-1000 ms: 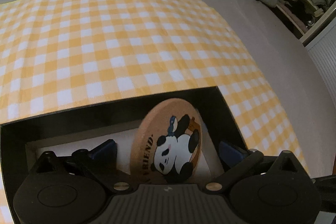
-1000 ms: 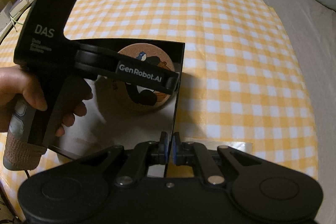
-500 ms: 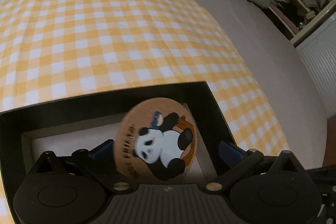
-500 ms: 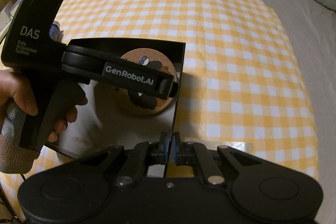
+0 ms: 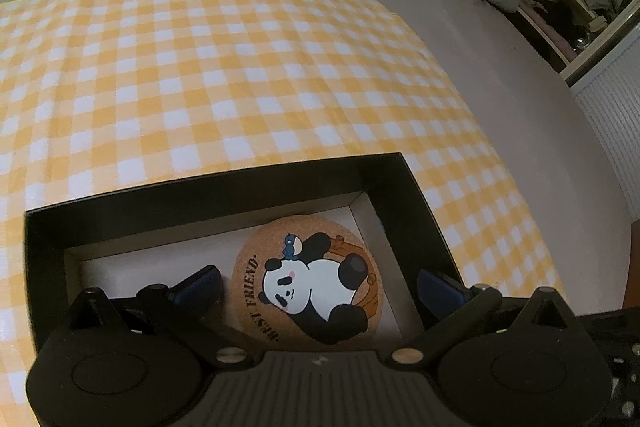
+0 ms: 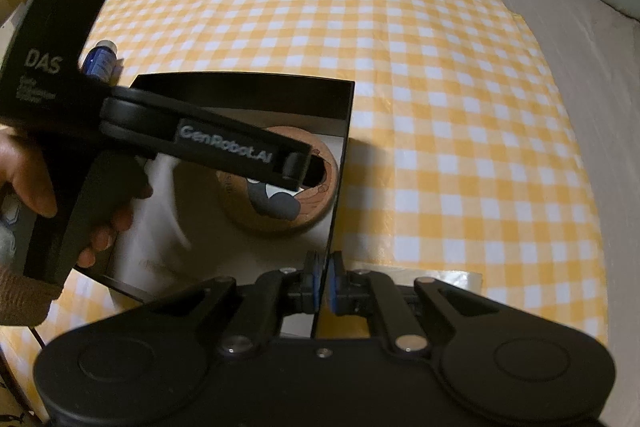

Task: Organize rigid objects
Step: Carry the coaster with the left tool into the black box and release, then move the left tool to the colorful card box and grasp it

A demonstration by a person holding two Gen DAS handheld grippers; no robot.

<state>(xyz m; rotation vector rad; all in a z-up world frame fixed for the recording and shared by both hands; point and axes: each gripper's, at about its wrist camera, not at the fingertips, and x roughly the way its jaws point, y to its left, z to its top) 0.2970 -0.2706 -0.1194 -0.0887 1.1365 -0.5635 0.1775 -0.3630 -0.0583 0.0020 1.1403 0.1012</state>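
My right gripper (image 6: pixel 323 277) is clamped on the right wall of the black box (image 6: pixel 340 163), near its front corner, pads pinching the thin wall from both sides. My left gripper (image 5: pixel 316 283) hangs over the box interior with jaws spread wide and nothing between the pads. The cork panda coaster (image 5: pixel 306 281) rests on the pale box floor, close to the right wall and towards the far right corner; whether it lies fully flat I cannot tell. The box stands near the front edge of the yellow checked cloth (image 6: pixel 440 107); a small blue bottle (image 6: pixel 100 61) stands beyond its far left corner. Risks: lifting my left gripper carelessly could catch the coaster's rim and flip it out; pulling with my right could tilt the light box.
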